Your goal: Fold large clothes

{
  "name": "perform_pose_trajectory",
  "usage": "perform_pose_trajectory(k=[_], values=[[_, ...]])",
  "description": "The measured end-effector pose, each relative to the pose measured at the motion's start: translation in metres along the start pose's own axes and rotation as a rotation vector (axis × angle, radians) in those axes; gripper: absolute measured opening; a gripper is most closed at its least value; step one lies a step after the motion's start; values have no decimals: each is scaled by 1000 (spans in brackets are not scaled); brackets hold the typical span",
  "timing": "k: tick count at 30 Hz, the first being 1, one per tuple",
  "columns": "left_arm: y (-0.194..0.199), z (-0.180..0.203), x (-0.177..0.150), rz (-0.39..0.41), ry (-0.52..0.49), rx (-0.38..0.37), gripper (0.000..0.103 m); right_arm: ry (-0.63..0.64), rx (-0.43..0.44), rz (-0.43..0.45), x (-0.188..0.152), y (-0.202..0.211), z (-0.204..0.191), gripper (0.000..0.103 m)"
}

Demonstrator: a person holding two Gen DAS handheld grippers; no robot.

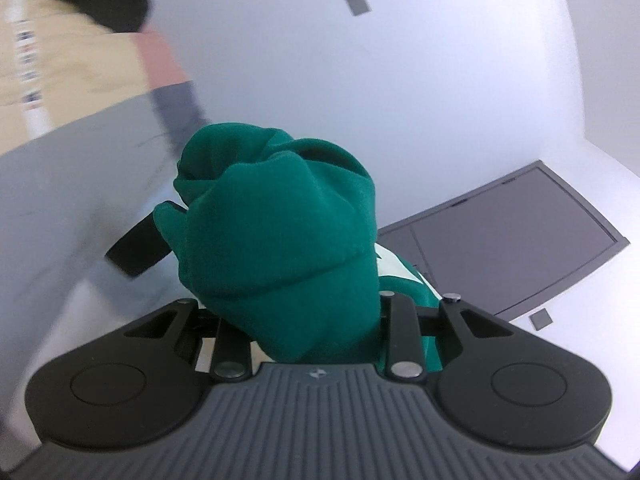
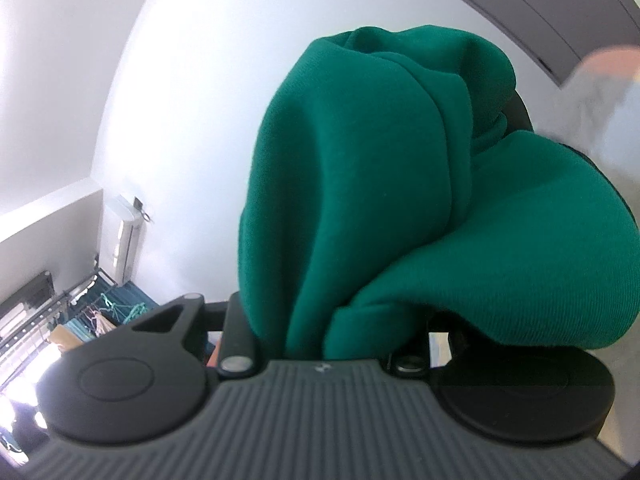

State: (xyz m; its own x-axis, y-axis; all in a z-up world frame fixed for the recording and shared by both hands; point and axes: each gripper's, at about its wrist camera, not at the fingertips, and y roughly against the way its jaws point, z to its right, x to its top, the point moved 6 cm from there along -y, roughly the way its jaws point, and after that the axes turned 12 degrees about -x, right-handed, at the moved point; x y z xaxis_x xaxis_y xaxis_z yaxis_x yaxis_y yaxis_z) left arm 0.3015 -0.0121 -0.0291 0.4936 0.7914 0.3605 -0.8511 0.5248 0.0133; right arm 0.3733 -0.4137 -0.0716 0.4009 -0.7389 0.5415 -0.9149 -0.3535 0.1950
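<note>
1. The left gripper [image 1: 280, 280] is clamped on a thick bunch of the green garment [image 1: 280, 232]. Its jaws stand only partly apart, wedged by the cloth, which swells up and forward from the fingers and hides both tips.

2. The right gripper [image 2: 360, 280] holds another bunch of the same green garment [image 2: 380, 184] in the same way: jaws partly closed, fabric packed between them and spilling over the right-hand finger.

3. Where the garment is: off any surface at both grip points and raised in front of a white wall [image 1: 420, 80]. A dark wall panel [image 1: 512, 236] sits behind the left view. A white unit [image 2: 124, 236] is mounted on the far wall in the right view, with a clothes rack [image 2: 80, 312] low at the left. The rest of the garment hangs below both cameras, out of sight.

4. Both views look level or upward at walls, so the folding surface cannot be seen. How the cloth hangs, and which edges are pinched, is probably a guess at best from here.

5. Step in hand, as a judgement: the lift-and-spread stage, with the garment held up by 2 points before it is laid flat. No fold looks made yet.

6. The next move calls for drawing the 2 grippers apart until the cloth hangs taut between them. Then both should lower together onto a flat surface, keeping the clamps firm so neither bunch slips.
</note>
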Motion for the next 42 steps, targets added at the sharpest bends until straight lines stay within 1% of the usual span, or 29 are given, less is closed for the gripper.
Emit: perform_pose_trajectory(k=[2, 4, 8, 11, 13, 16, 18, 22, 23, 25, 26, 28, 31, 35, 37, 38, 40, 41, 42], values=[[-25, 18, 0, -4, -19, -9, 34, -1, 5, 18, 19, -8, -1, 38], [-54, 32, 0, -6, -30, -17, 34, -3, 8, 39, 41, -8, 2, 38], [-106, 40, -5, -26, -46, -27, 34, -16, 1, 73, 74, -23, 24, 38], [-149, 26, -15, -65, -56, -21, 34, -21, -15, 95, 89, -41, 55, 38], [-171, 8, -24, -95, -52, -5, 34, -11, -42, 96, 91, -55, 78, 38], [-198, -27, -43, -140, -45, 29, 34, -35, -93, 82, 86, -76, 120, 38], [-215, -50, -60, -181, -81, 59, 34, -59, -129, 74, 78, -87, 151, 38], [-230, -98, -89, -225, -50, 91, 34, -122, -192, 49, 55, -106, 214, 38], [-231, -106, -95, -226, -59, 84, 34, -136, -209, 40, 48, -109, 228, 38], [-232, -113, -100, -211, -90, 40, 35, -165, -244, 30, 34, -115, 255, 39], [-232, -114, -103, -208, -105, 32, 36, -176, -242, 39, 29, -117, 264, 39], [-231, -117, -108, -209, -134, 45, 36, -186, -212, 58, 21, -121, 273, 41], [-230, -124, -114, -218, -151, 49, 36, -162, -198, 80, 13, -126, 280, 42], [-228, -119, -114, -222, -163, 61, 36, -177, -188, 77, 6, -131, 286, 44], [-228, -118, -112, -221, -160, 68, 36, -183, -188, 74, 15, -113, 308, 44], [-226, -114, -113, -223, -160, 70, 36, -187, -190, 72, 15, -110, 308, 45], [-218, -107, -114, -228, -155, 82, 43, -200, -200, 65, 16, -108, 301, 48], [-216, -107, -115, -235, -152, 93, 50, -204, -208, 62, 16, -110, 299, 53], [-215, -107, -115, -243, -152, 108, 62, -206, -223, 58, 16, -109, 297, 58]])
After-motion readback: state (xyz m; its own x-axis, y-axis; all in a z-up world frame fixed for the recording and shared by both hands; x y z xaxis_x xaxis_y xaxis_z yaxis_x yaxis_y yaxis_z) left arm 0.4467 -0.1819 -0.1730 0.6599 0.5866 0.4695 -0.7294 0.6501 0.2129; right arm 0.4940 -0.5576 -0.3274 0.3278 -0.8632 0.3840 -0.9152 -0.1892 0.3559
